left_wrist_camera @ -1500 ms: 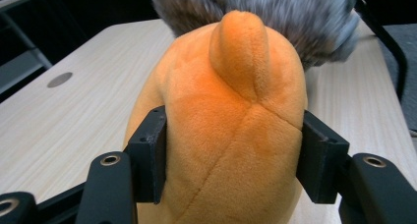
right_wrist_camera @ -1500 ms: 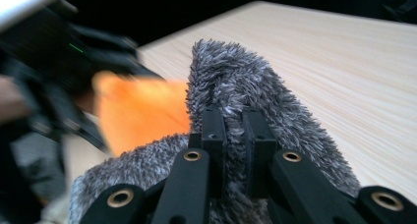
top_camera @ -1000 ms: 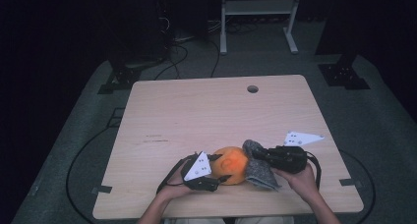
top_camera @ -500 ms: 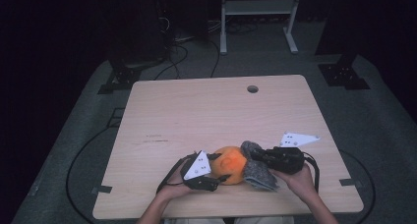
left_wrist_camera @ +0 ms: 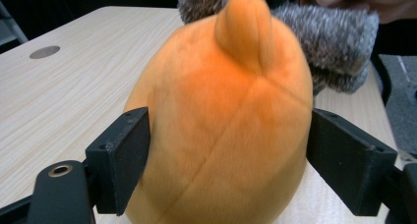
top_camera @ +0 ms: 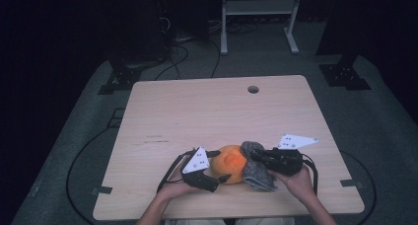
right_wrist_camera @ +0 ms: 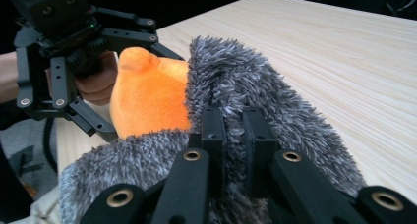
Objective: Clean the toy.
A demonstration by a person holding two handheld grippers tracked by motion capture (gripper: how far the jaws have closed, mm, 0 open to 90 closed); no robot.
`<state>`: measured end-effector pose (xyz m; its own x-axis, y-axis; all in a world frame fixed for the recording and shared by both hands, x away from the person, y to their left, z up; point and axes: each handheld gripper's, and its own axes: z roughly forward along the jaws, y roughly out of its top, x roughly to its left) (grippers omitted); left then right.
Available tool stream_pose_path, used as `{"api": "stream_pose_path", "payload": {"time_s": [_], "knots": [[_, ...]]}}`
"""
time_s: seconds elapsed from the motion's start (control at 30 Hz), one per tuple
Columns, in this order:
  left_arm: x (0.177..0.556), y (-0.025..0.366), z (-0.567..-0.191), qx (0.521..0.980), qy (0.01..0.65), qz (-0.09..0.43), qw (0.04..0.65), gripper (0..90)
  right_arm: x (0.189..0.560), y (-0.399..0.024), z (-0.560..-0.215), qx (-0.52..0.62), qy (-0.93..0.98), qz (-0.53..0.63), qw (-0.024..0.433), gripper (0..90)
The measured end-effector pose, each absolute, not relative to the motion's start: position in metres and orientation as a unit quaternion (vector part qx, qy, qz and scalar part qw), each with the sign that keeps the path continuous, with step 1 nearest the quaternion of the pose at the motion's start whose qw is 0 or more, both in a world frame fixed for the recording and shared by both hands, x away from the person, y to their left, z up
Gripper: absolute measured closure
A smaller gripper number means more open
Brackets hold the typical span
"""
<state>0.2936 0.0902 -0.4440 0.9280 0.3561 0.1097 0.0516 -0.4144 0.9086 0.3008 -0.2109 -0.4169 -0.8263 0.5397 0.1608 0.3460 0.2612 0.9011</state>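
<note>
The left gripper (left_wrist_camera: 231, 150) straddles an orange plush toy (left_wrist_camera: 221, 126), its two black jaws standing at the toy's flanks; they have just been opening. The left-hand pad sits at the fabric's edge and the right-hand one looks just clear, so the hold reads as slackened rather than pressing. Across from it, the right gripper (right_wrist_camera: 233, 135) has its jaws pinched nearly together on a fold of grey fuzzy fabric (right_wrist_camera: 255, 91), a soft shaggy cover that drapes over the toy's far side and hangs below the jaws.

From above, the orange toy (top_camera: 230, 162) sits between the two grippers on the wooden table (top_camera: 207, 111), near the edge closest to the person, with the left gripper (top_camera: 216, 166) on one side and the right gripper (top_camera: 256, 158) and grey fabric (top_camera: 256, 173) touching it on the other.

The toy appears light, squashy and easily dented, so a wide hold across its round belly seems the surest; its small nub on top would likely slip free. The grey fabric looks limp and best taken by a bunched fold, as now. Nothing here seems fragile, though the plush may roll once it is let go.
</note>
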Motion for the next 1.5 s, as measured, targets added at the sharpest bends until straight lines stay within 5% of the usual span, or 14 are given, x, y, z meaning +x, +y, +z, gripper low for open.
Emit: {"api": "stream_pose_path", "payload": {"time_s": [0.1, 0.23, 0.6, 0.8, 0.97, 1.5], "knots": [[0.292, 0.088, -0.444, 0.828, 0.123, 0.160, 0.524, 33.9, 0.296, -0.208, -0.410, 0.277, 0.783, 0.548, 0.098, 81.5], [0.287, 0.082, -0.444, 0.833, 0.103, 0.168, 0.517, 37.0, 0.281, -0.188, -0.394, 0.229, 0.787, 0.564, 0.099, 81.5], [0.278, 0.076, -0.445, 0.842, 0.068, 0.182, 0.504, 37.8, 0.287, -0.200, -0.396, 0.237, 0.801, 0.541, 0.093, 81.5], [0.282, 0.075, -0.443, 0.841, 0.097, 0.168, 0.504, 20.0, 0.288, -0.199, -0.397, 0.232, 0.816, 0.525, 0.072, 81.5], [0.275, 0.074, -0.445, 0.848, 0.065, 0.187, 0.491, 32.0, 0.283, -0.189, -0.390, 0.210, 0.820, 0.527, 0.070, 81.4], [0.278, 0.077, -0.446, 0.842, 0.075, 0.186, 0.501, 31.4, 0.304, -0.224, -0.411, 0.291, 0.797, 0.524, 0.071, 81.5]]}}
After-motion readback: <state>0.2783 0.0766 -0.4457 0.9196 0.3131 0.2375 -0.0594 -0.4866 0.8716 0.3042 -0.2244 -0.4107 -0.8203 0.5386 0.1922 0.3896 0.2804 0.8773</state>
